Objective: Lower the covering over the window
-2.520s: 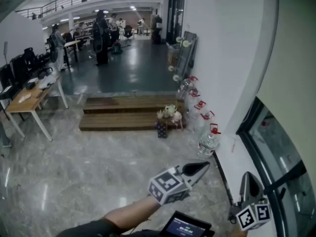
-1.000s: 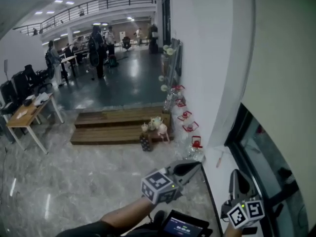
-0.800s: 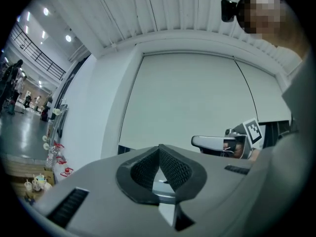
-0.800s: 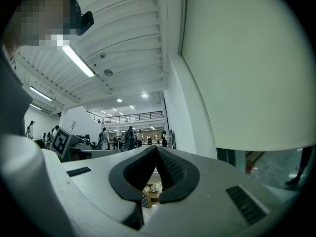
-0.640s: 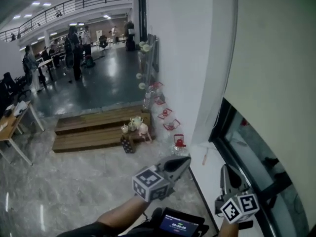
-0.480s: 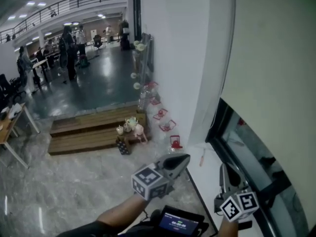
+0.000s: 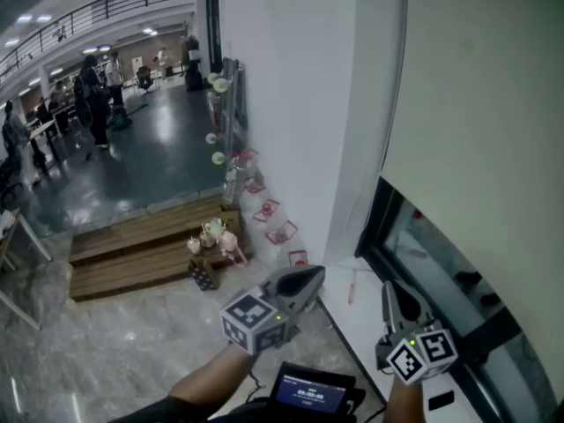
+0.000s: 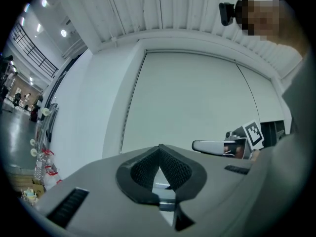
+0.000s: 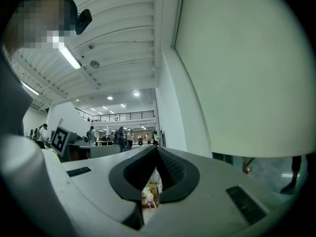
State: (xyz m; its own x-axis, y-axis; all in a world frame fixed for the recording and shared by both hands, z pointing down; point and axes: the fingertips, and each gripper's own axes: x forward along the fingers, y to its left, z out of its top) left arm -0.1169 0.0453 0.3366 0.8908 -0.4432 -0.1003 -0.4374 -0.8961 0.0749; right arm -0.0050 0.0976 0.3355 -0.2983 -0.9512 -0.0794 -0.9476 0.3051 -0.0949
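- Roller blind (image 7: 476, 95), pale and plain, covers the upper part of the window (image 7: 449, 280) at right. Its bottom edge sits partway down, with glass and dark frame (image 7: 374, 236) exposed below.
- Left gripper (image 7: 314, 277) is near centre and points toward the white wall (image 7: 282, 104) left of the window. Its fingers (image 8: 140, 169) are pressed together with nothing between them.
- Right gripper (image 7: 388, 289) is just right of the left one, by the lower left corner of the frame, in front of the white sill (image 7: 348, 311). Its fingers (image 9: 173, 169) are pressed together, empty, and clear of the blind.
- In the left gripper view the blind fills the field ahead, with the right gripper at the right edge.
- Water bottles (image 7: 264, 210) with red handles line the foot of the wall, and wooden steps (image 7: 132, 249) lie left of them.
- A screen device (image 7: 310, 393) sits at the near edge.
- People (image 7: 92, 95) stand far left.
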